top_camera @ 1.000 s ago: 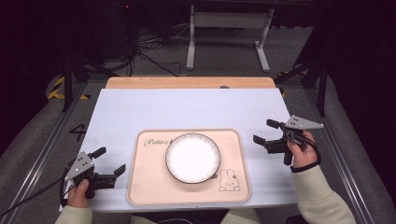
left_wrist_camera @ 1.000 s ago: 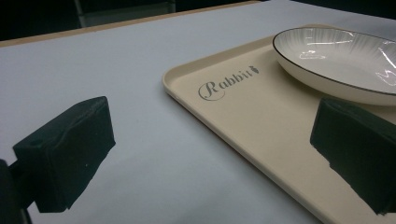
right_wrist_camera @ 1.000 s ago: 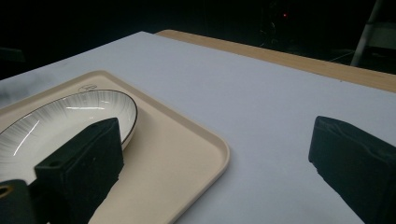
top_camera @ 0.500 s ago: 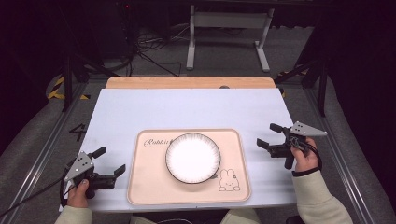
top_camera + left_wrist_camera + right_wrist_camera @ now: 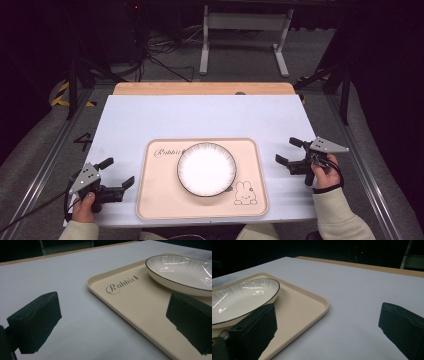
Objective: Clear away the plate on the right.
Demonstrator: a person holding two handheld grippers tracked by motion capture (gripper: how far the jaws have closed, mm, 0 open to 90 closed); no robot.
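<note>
Slowly, the right gripper (image 5: 292, 159) is sinking toward the near right part of the counter (image 5: 210, 117): over the last second it has been drifting nearer to the person and a little farther to the right, away from the far right corner of the tray (image 5: 151, 200). Its jaws are standing wide apart and gripping nothing; in the right gripper view one jaw is lying over the tray's corner (image 5: 317, 305) and the other over bare counter (image 5: 362, 290). The left gripper (image 5: 119, 177) is holding where it was, just left of the tray's near left corner, its jaws likewise spread and empty; in the left gripper view they are straddling the tray's left rim (image 5: 120, 315), one over the counter (image 5: 50, 275) and one over the tray's floor.

Beyond the jaws, the plate (image 5: 206, 168) is sitting flat in the middle of the tray, between the printed word at the far left and the rabbit drawing (image 5: 244, 192) at the near right. Nothing is touching it, and it has not shifted.

Judging from this, the hands are settling on either side of the tray rather than closing on the plate. No grasp is being made yet; both grippers look ready to come in from the tray's two short sides, or to rest.
</note>
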